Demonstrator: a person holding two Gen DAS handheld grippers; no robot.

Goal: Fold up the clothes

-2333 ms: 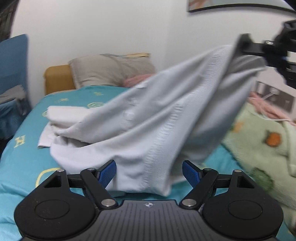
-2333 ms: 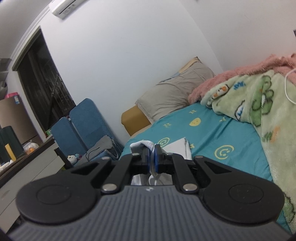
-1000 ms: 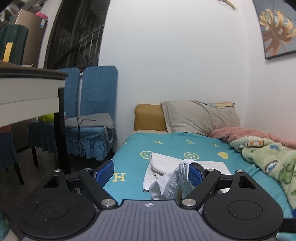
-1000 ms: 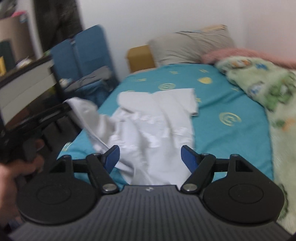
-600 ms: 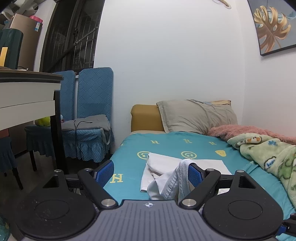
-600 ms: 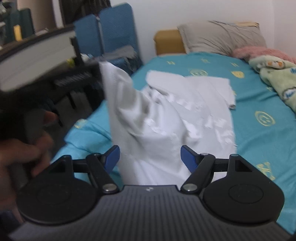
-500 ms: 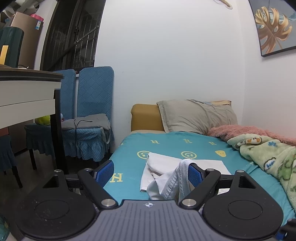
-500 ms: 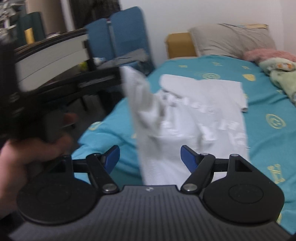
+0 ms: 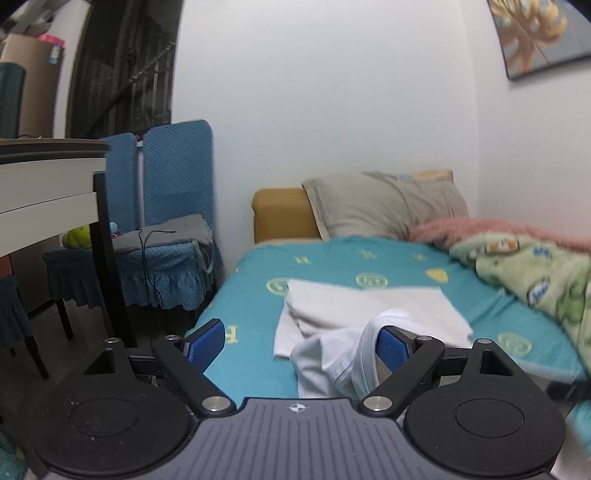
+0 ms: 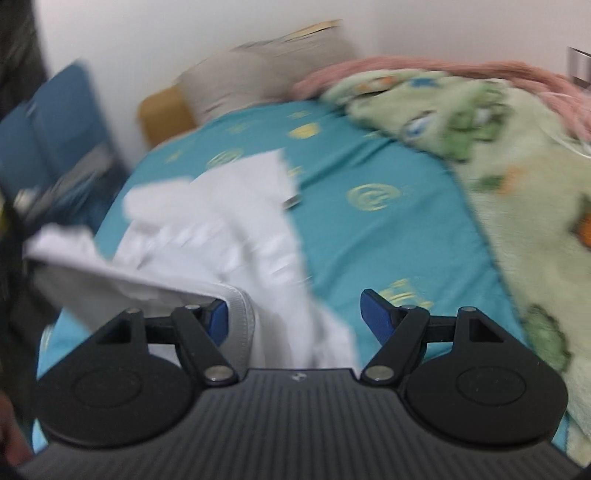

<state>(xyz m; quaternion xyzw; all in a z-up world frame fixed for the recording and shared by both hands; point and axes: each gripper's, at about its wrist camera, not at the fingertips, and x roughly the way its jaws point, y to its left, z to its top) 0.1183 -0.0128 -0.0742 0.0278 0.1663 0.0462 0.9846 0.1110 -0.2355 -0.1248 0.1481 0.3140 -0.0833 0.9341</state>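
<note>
Right wrist view: right gripper [image 10: 295,314] has swung toward the bed since 0.5 s ago; the desk side and the person's hand have left its view, and the frame is motion-blurred. Jaws spread wide, nothing clamped. A ribbed hem of the white garment [image 10: 207,236] lies draped across the left blue pad [image 10: 218,321], loose and not pinched. 2.3 s ago this gripper was clenched on cloth, so that hold is released.

Left wrist view: left gripper [image 9: 295,347] barely changed vs 0.5 s ago. Jaws spread, nothing pinched; a bunched fold of the garment [image 9: 343,354] rests against the inner face of the right pad [image 9: 393,352].

Task meaning (judgement): neither tool holds cloth. Garment lies crumpled at the near edge of the teal sheet [image 10: 369,229], partly on a flatter white piece [image 9: 369,306] behind it. Not a neat fold as it lies; a fresh grip on an edge looks needed before any fold.

Surface: soft mattress, printed teal sheet, some slack wrinkles; cloth will drag rather than slide.

Room, ref. the sheet: grey pillow [image 9: 384,203] and mustard headboard [image 9: 284,214] at the far end; green cartoon blanket [image 10: 517,184] w/ pink fleece on the right side; blue chairs [image 9: 173,206] and a desk [image 9: 48,177] off the left side; framed leaf print [image 9: 535,33] on the wall above right.
</note>
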